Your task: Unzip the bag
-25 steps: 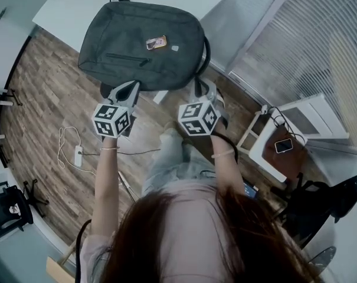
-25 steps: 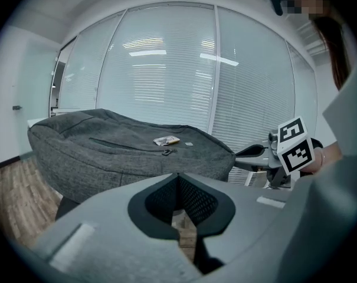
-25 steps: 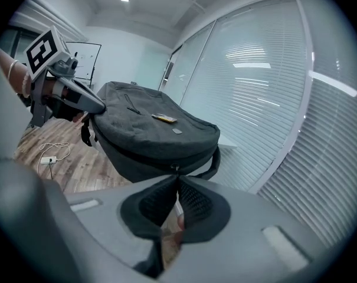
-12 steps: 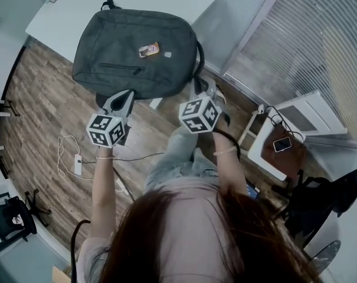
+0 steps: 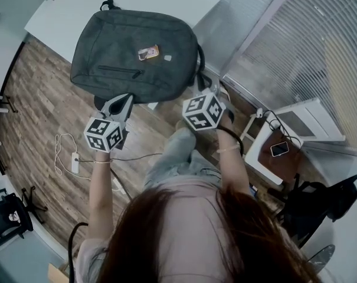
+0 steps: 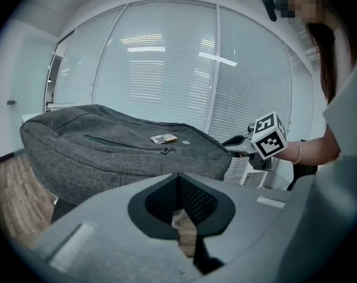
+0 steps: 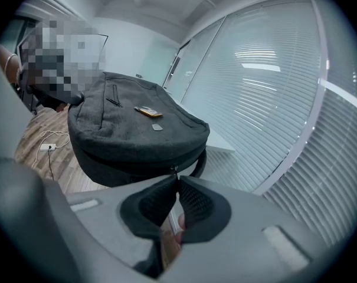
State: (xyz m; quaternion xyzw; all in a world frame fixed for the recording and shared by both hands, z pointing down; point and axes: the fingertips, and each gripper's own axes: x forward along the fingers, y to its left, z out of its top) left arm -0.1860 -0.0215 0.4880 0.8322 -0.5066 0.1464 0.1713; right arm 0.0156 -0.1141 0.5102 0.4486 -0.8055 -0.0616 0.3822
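At the counter's (image 5: 178, 2) near edge, the grey bag (image 5: 137, 46) lay flat and remained zipped, its front pocket zip (image 5: 116, 71) closed. Over the preceding second the left gripper (image 6: 178, 175) had drawn back slightly from the bag's near side, while the right gripper (image 7: 176, 177) had edged forward toward the shoulder strap (image 5: 200, 63). Neither had engaged a zip pull, so unzipping had not begun. Both forearms were extended forward, with the grippers level and aimed at the bag's side wall. Both sets of jaws were clenched tip to tip and empty. A small tab just beyond the right tips was possibly the main zip pull, though the view was too coarse to confirm.
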